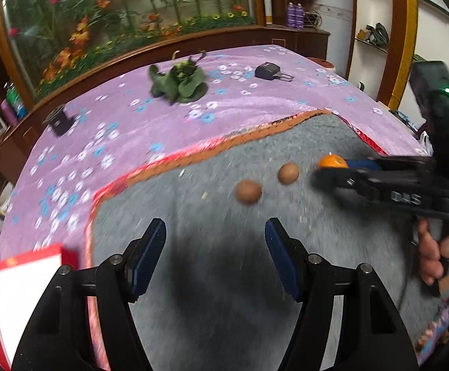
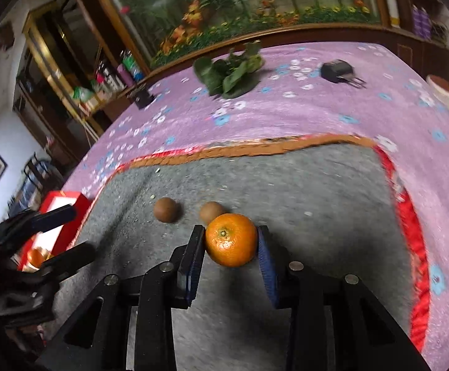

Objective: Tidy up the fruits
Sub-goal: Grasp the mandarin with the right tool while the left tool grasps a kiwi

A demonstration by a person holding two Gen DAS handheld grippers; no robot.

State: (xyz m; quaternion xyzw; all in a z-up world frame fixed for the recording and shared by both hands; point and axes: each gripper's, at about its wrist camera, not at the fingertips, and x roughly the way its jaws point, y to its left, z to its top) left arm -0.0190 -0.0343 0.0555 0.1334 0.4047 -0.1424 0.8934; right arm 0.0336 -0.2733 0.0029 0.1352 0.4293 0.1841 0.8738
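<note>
Blanket [image 2: 301,114], purple with flowers, covers the table, and I see a grey mat [image 2: 317,191] on it. At the mat's left edge stands a red box [image 2: 70,199]. My right gripper [image 2: 229,244] presses both pads on the orange [image 2: 231,240]. Just behind it lie two kiwis [image 2: 166,209]. My left gripper [image 1: 215,241] stands open over the mat, with nothing between.

Your right gripper [image 2: 231,244] points down over the grey mat [image 2: 317,191], its blue pads pressing both sides of the orange [image 2: 231,239] sitting there. Your right hand [image 1: 441,253] wraps the handle behind it. Your left gripper [image 1: 215,241] hangs at the mat's near-left part, jaws spread wide with nothing between them, left of the orange.
</note>
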